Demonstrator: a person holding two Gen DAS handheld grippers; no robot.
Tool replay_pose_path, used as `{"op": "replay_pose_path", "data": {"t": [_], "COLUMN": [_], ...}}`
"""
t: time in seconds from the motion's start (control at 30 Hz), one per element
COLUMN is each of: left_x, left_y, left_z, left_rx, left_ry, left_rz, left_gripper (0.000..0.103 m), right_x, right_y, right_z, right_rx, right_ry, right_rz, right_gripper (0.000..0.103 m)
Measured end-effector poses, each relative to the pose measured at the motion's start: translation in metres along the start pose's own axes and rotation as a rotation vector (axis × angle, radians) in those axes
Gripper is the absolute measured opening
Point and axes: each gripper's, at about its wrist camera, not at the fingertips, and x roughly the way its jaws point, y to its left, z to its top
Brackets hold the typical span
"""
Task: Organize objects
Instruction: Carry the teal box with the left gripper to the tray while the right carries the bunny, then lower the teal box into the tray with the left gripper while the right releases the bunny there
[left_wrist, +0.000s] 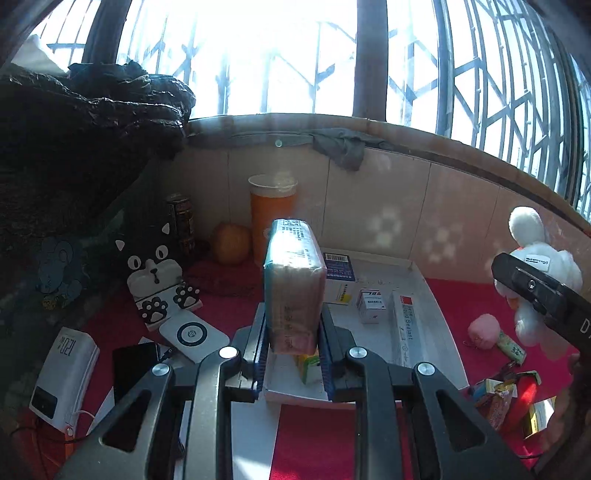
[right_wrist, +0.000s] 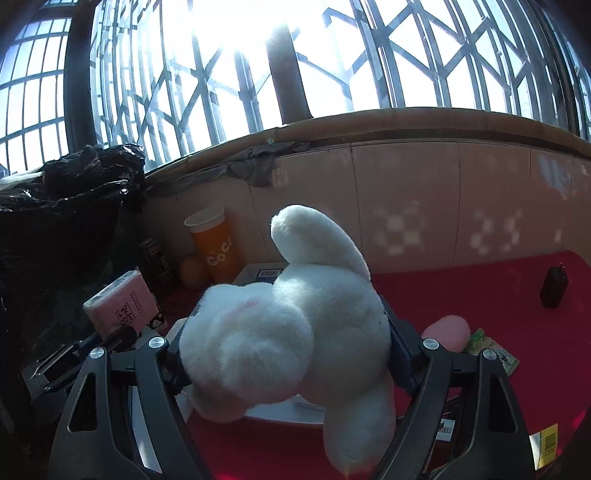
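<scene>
My left gripper (left_wrist: 293, 347) is clamped on a tissue pack (left_wrist: 293, 280), held upright above the white tray (left_wrist: 439, 325); my right gripper (right_wrist: 284, 354) is squeezed on a white plush (right_wrist: 291, 332), lifted over the red cloth (right_wrist: 480, 295), tray beneath; pink pompom (right_wrist: 448, 332) just beside.

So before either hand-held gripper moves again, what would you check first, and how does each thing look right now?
1. Left hand-held gripper grips the tissue pack: ok.
2. Right hand-held gripper grips the white plush rabbit: ok.
3. Free space in the white tray: ok, bare patches beside the boxes.
4. The two grippers are apart: ok.
5. Rabbit's legs clear of the tray: cannot tell.
</scene>
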Motion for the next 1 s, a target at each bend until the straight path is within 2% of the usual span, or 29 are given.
{"op": "replay_pose_path", "data": {"t": [0.1, 0.2, 0.33, 0.47, 0.6, 0.83, 0.93, 1.0], "left_x": [0.0, 0.006, 0.017, 0.022, 0.015, 0.0, 0.005, 0.01], "left_y": [0.001, -0.016, -0.055, -0.084, -0.074, -0.03, -0.034, -0.045], "left_z": [0.004, 0.011, 0.025, 0.032, 0.031, 0.016, 0.02, 0.025], "left_rx": [-0.031, -0.017, 0.092, 0.211, 0.155, -0.038, -0.02, 0.028], "left_ry": [-0.019, -0.018, 0.015, 0.018, 0.006, -0.04, -0.02, -0.009], "left_rz": [0.004, -0.029, -0.102, -0.109, -0.095, -0.018, -0.017, -0.034], "left_gripper": [0.023, 0.023, 0.023, 0.023, 0.023, 0.023, 0.023, 0.023], "right_x": [-0.004, -0.021, -0.036, -0.045, -0.034, -0.023, -0.029, -0.033], "right_y": [0.004, -0.007, -0.035, -0.055, -0.055, -0.024, -0.027, -0.034], "right_z": [0.003, 0.001, -0.004, -0.011, -0.007, 0.0, -0.006, -0.006], "right_rx": [-0.019, -0.007, 0.097, 0.189, 0.177, 0.004, 0.005, 0.042], "right_ry": [-0.007, -0.048, -0.091, -0.147, -0.103, -0.049, -0.052, -0.065], "right_rz": [0.018, -0.006, -0.045, -0.072, -0.071, -0.024, -0.016, -0.022], "right_gripper": [0.082, 0.082, 0.083, 0.083, 0.083, 0.083, 0.083, 0.083]}}
